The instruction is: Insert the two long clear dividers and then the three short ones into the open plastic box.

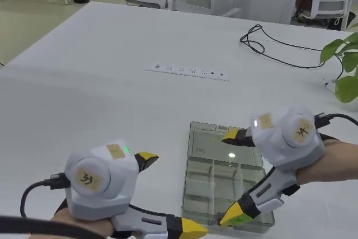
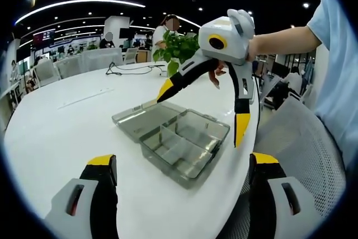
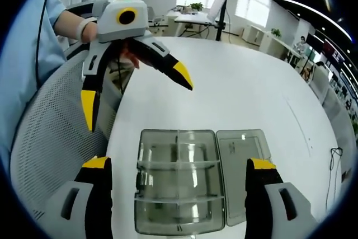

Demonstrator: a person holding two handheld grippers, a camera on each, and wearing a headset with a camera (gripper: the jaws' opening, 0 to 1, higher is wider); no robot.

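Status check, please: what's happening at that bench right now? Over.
Left gripper open, empty, beside box. Right gripper open, empty, above it. Dividers standing inside. Nothing blocking.

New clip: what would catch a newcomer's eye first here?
The open plastic box by the white table's near edge, clear dividers already inside. Two yellow-tipped grippers, both open, flank it: the left gripper at its left, the right gripper over its right side.

Head view: high, faces forward and down across bench (image 1: 112, 54); plastic box (image 1: 226, 180) near, lower centre-right. Left gripper view: low over bench, box mid-frame, right tongs (image 2: 201, 117) upper right. Right gripper view: nearer, steeper, box lower centre, left tongs (image 3: 137, 102) upper left. Box shared by all three.
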